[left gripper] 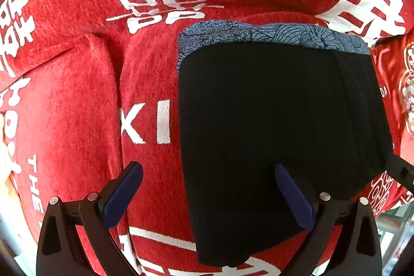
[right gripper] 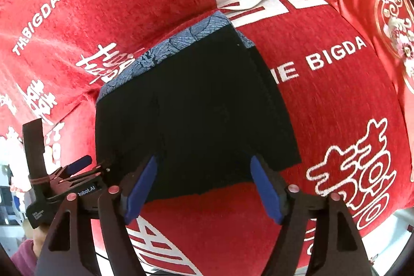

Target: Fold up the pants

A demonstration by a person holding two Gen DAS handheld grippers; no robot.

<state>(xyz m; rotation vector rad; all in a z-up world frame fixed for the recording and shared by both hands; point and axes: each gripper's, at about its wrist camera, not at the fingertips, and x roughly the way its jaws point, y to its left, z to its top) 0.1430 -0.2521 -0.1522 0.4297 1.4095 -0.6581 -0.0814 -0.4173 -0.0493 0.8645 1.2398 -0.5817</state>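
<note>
The black pants (left gripper: 271,120) lie folded into a compact rectangle on the red blanket, with a blue patterned layer (left gripper: 258,34) showing along the far edge. They also show in the right wrist view (right gripper: 196,107). My left gripper (left gripper: 207,172) is open and empty, hovering over the near left edge of the pants. My right gripper (right gripper: 204,170) is open and empty over the near edge of the pants. The left gripper also shows at the lower left of the right wrist view (right gripper: 77,172).
A red blanket with white characters and lettering (left gripper: 77,95) covers the surface and has a raised crease at the left (left gripper: 113,74). A red embroidered cushion (right gripper: 388,17) lies at the far right. The blanket's edge drops off at the lower right (right gripper: 388,237).
</note>
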